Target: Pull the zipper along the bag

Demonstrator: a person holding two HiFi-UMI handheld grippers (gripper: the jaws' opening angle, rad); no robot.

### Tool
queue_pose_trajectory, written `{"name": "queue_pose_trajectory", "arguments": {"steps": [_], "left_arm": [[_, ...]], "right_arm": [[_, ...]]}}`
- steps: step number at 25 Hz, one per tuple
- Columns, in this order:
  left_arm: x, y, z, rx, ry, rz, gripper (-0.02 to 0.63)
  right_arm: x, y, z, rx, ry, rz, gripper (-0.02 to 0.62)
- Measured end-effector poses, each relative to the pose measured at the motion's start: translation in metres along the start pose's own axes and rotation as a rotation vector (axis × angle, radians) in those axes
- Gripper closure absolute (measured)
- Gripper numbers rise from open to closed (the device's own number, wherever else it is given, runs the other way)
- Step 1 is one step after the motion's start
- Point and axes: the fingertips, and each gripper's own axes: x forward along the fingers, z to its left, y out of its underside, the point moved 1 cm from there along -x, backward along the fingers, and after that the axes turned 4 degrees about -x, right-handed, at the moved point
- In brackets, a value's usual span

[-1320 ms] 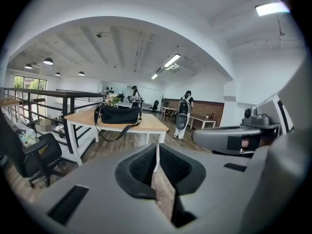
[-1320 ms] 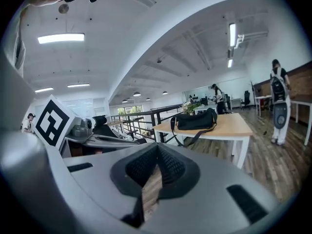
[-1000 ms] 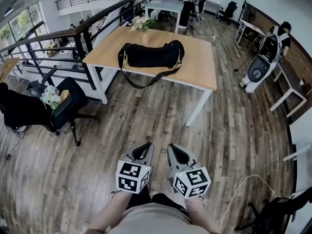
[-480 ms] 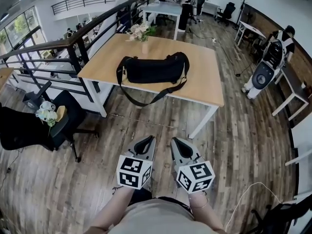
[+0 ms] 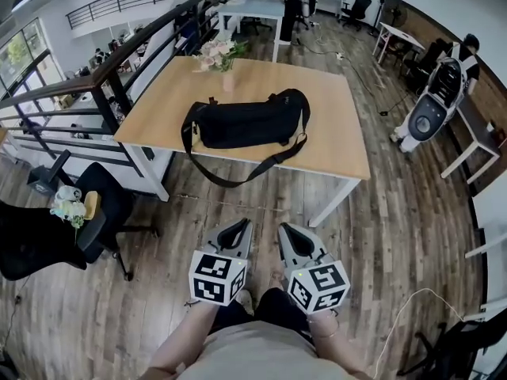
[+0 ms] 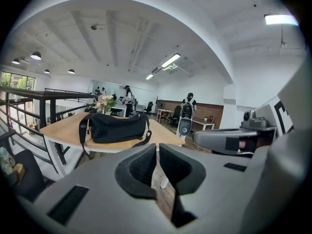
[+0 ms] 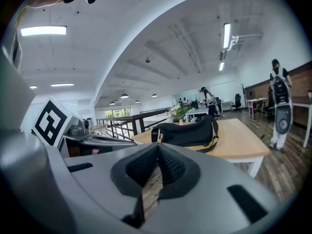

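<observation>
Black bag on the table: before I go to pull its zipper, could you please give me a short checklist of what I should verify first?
1. Black bag lies on the table, in full view: ok.
2. Grippers within reach of the bag: not ok; the left gripper and right gripper are over the floor, short of the table.
3. Jaws empty: ok; left slightly apart, right together, nothing between either pair.
4. Zipper pull located: cannot tell; too small to make out.
5. Strap out of the way: not ok; it hangs over the near table edge.
</observation>
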Motion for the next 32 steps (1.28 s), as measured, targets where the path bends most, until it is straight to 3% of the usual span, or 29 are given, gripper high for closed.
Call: {"name": "queue_pose_trajectory", "arguments": {"steps": [10,21,32], "left_arm": [[0.047,-0.003,0.015,0.008,0.049,0.040,0.573],[0.136,-0.029,0.060,-0.014,-0.009,0.041,0.573],[0.249,-0.087,0.104,-0.014,-0.082,0.011,0.573]], "right_arm": [[0.039,0.005,-0.031,0.029,0.031,0.024,0.600],[0.134,-0.026,-0.106,0.005,-0.022,0.021,0.600],[0.226,-0.062,-0.205,0.008,-0.064,0.019,0.600]]}}
